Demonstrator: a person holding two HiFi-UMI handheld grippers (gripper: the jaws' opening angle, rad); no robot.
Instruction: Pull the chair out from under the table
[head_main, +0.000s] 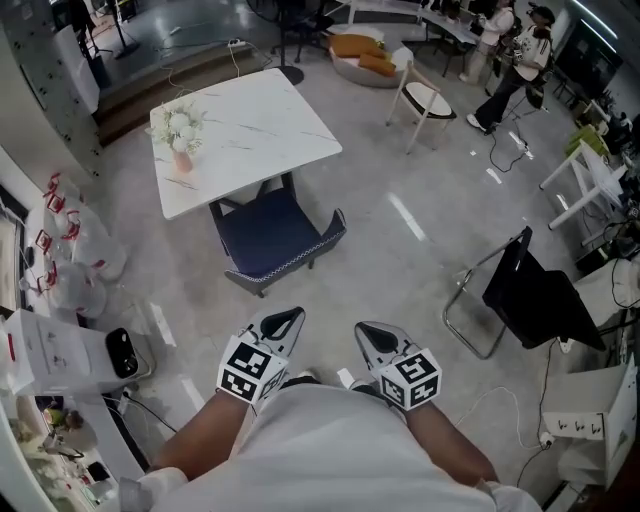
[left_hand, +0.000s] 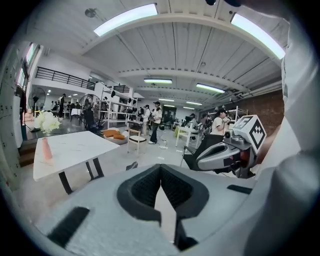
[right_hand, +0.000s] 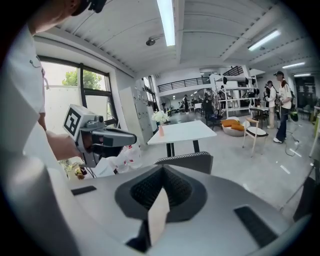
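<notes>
Both tools are being held low and close against the person's body, with the forearms (head_main: 200, 435) being angled inward along the bottom of the head view. The left gripper (head_main: 286, 318) and the right gripper (head_main: 371, 332) are being kept side by side, near each other but apart. Each is being pointed forward and somewhat downward, with its marker cube (head_main: 250, 368) being turned upward. In each gripper view the jaws are being pressed together, with nothing being held between them.

The chair (head_main: 272, 238), navy in the seat and grey at the back, is being left at the near edge of the white marbled table (head_main: 250, 125). Its seat is mostly clear of the tabletop, its backrest is being faced toward the person, and it is well apart from both grippers.

Only the head view is showing the whole layout: a vase of white flowers (head_main: 178, 132) on the table's left corner, a black folding chair (head_main: 525, 290) at the right and white bags (head_main: 75, 250) at the left. In the right gripper view the chair's backrest is being shown just above the tool's body, with the table behind it and a window (right_hand: 75, 87) at the left. In the left gripper view the table's dark legs are being shown, with the other gripper at the right.

Red print is being carried on the bags but is too small to be read; the cubes are being marked only with black-and-white squares
</notes>
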